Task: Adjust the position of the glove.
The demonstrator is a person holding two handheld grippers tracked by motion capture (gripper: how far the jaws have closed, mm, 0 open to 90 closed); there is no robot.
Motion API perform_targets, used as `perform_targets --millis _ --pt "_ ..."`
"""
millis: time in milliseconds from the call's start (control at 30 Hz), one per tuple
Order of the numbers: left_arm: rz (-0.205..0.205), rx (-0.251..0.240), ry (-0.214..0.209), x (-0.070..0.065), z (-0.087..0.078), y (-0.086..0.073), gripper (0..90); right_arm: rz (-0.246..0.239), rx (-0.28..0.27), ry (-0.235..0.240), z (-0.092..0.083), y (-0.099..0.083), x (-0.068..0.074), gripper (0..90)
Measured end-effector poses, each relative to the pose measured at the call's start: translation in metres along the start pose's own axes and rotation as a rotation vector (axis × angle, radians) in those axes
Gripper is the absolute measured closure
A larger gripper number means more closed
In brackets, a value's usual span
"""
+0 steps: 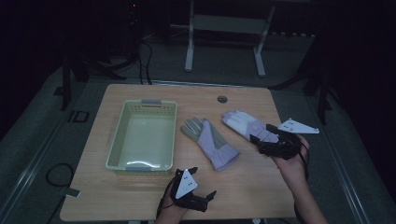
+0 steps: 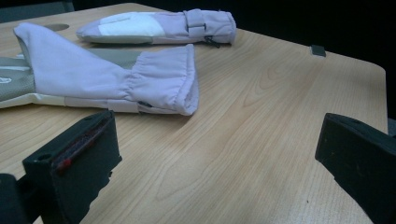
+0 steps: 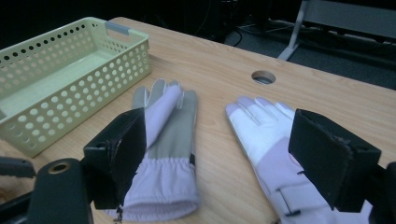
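Two lilac winter gloves and one perforated basket on a wooden table (image 1: 243, 182).
Left glove (image 1: 210, 142) lies beside the pale-green basket (image 1: 142, 135); right glove (image 1: 245, 125) lies under the right gripper (image 1: 273, 142), jaws apart, holding nothing. Left gripper (image 1: 196, 184), jaws apart, rests near the table's front edge.

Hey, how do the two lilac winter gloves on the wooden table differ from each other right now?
The lilac glove with the grey palm lies grey side up, nearer the pale green perforated basket; the lilac glove with the white patch lies white side up, farther from it. The grey-palmed one lies clear of both grippers; the white-patched one has the open right gripper over its cuff. Both lie flat on the table, fingers pointing away from the person.
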State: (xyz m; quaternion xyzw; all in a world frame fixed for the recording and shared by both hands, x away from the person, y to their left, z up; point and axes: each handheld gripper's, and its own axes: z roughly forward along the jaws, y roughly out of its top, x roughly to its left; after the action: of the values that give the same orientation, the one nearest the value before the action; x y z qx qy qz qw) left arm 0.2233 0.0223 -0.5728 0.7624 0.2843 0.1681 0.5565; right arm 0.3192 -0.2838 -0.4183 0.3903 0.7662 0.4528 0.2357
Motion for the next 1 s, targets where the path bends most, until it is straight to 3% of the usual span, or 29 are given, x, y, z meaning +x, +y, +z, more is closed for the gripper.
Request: perform_targets --millis 33,67,133,200,600,867,1000 --pt "0.0 0.001 0.001 0.0 0.0 0.0 0.0 -0.008 0.007 -0.002 0.003 0.001 0.002 10.3" --pt "0.002 0.001 -0.001 0.0 0.0 0.0 0.0 -0.009 0.013 -0.012 0.007 0.003 0.005 10.3" --pt "0.003 0.002 0.001 0.0 0.0 0.0 0.0 -0.019 0.01 0.009 0.012 0.003 0.007 10.2" --pt "0.001 0.001 -0.004 0.0 0.0 0.0 0.0 -0.019 0.054 0.056 0.028 0.003 0.012 10.2" --pt "0.011 0.001 -0.006 -0.002 0.0 0.0 0.0 -0.039 0.13 0.153 0.076 0.005 0.025 13.4" --pt "0.013 0.0 -0.014 -0.001 0.0 0.0 0.0 -0.05 0.197 0.169 0.12 0.001 0.033 19.1" --pt "0.016 -0.002 -0.015 -0.002 0.0 0.0 0.0 -0.048 0.212 0.174 0.132 -0.003 0.034 21.7"
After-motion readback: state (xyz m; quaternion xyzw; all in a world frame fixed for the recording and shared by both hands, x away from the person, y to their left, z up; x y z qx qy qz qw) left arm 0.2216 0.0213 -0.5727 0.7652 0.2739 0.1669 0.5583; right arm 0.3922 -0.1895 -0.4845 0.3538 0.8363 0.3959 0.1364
